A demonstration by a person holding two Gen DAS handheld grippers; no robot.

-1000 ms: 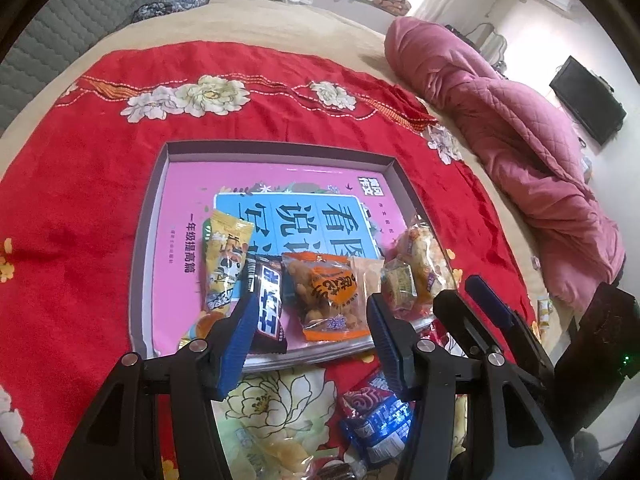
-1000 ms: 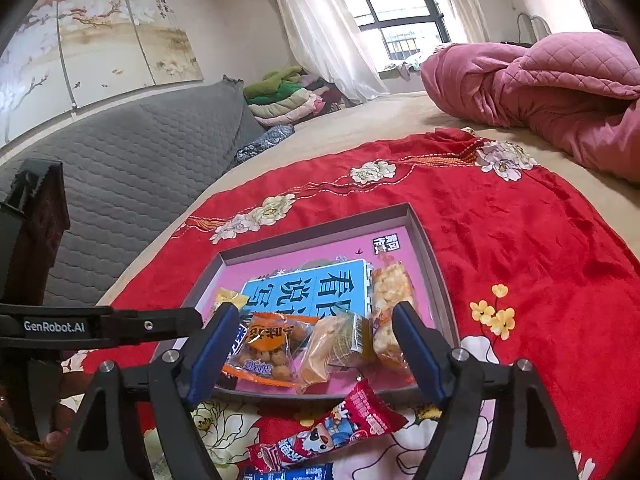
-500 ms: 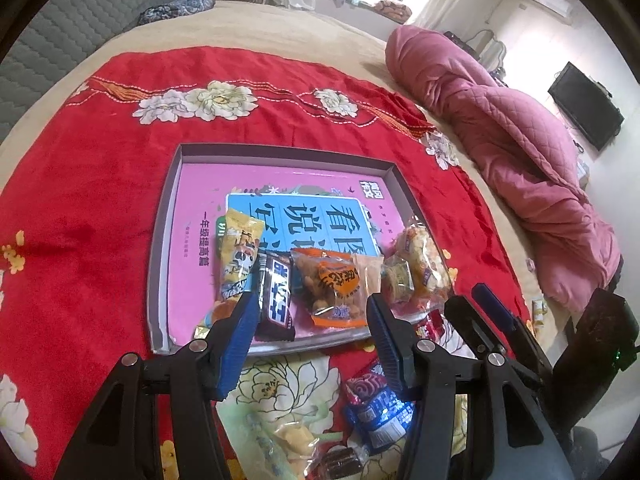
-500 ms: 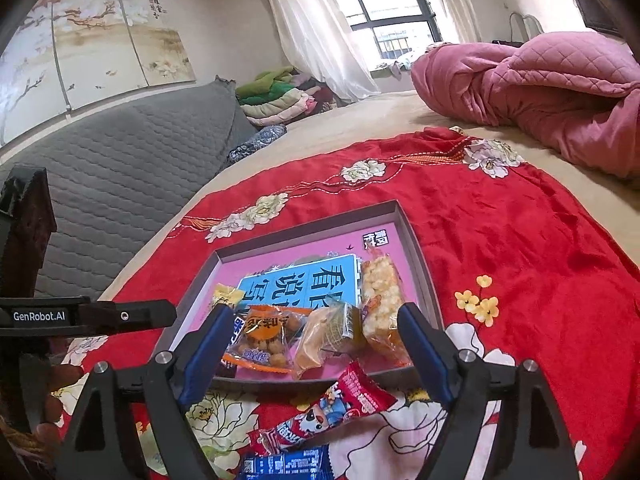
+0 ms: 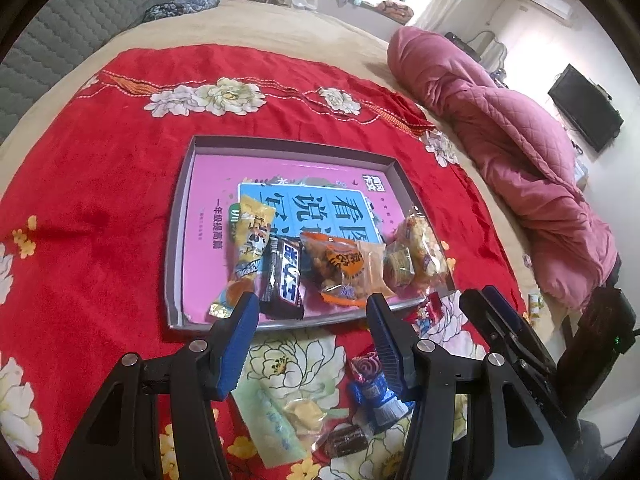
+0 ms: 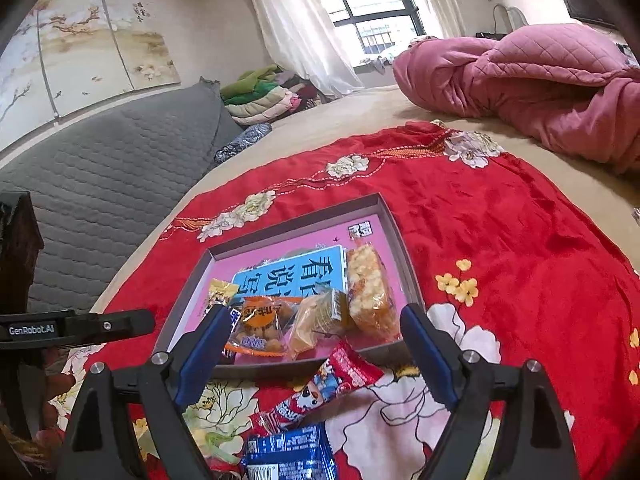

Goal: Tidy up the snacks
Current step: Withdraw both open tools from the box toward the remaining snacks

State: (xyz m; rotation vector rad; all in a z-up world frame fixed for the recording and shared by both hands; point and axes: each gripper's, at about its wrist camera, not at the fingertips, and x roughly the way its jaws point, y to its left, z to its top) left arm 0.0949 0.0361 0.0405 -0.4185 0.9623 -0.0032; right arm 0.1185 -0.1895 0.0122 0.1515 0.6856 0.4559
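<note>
- We're over a bed, where a red flowered cloth (image 5: pixel 100 184) is spread and a shallow grey tray (image 5: pixel 176 240) with a pink printed base sits on it.
- Along the tray's near edge we see a row of snacks: a yellow packet (image 5: pixel 250 248), a dark bar (image 5: pixel 285 276), an orange bag of nuts (image 5: pixel 340 268), a small biscuit pack (image 5: pixel 396 266) and a puffed-rice bar (image 5: pixel 424 248).
- Our left claw (image 5: pixel 312 308) hangs above the near rim, fingers apart, with nothing between them.
- Our right claw (image 6: pixel 314 328) is spreading wider as we speak, and it's empty too.
- Loose on the cloth just in front of the tray: a red wrapper (image 6: pixel 320 388) and a blue packet (image 6: pixel 288 456).
- From the left view we also spot a pale green sachet (image 5: pixel 276 420) and a small brown candy (image 5: pixel 344 440) near us.
- A pink quilt (image 5: pixel 512 148) lies bunched at the far right of the bed.
</note>
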